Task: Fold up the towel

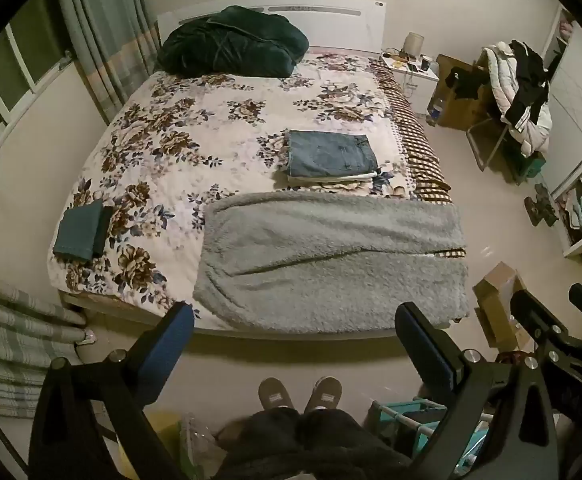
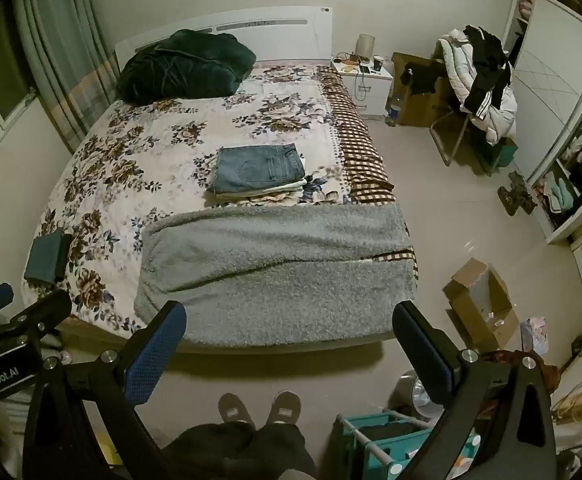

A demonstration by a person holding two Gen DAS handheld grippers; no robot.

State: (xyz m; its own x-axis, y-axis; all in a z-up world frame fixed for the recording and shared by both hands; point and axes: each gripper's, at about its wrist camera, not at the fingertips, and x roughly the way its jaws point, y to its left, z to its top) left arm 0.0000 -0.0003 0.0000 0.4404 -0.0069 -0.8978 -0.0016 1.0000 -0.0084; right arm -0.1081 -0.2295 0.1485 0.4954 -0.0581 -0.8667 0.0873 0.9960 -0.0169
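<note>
Left wrist view: the left gripper [image 1: 295,320] hangs above the floor at the foot of the bed [image 1: 139,304], its jaws spread wide with nothing between them. The grey towel [image 1: 331,256] lies spread across the near right part of the bed, fluffy side up, reaching the right edge. A long crease or seam runs across it; from this height it is hard to say whether that is one fold already made or two layers overlapping. Behind it sits a stack of folded clothes [image 1: 327,156] topped with denim, and a small dark green folded cloth [image 1: 81,230] lies near the left edge.

Right wrist view: the right gripper [image 2: 291,320] is likewise released and empty, level with the towel's [image 2: 275,264] near hem. The person's slippers [image 2: 259,404] show below, well back from the bed.

To do this step well, each gripper should probably take one near corner, pinching through all layers of the thick pile, then both lift together and carry the hem over evenly, stopping short of the clothes stack [image 2: 259,176].
</note>
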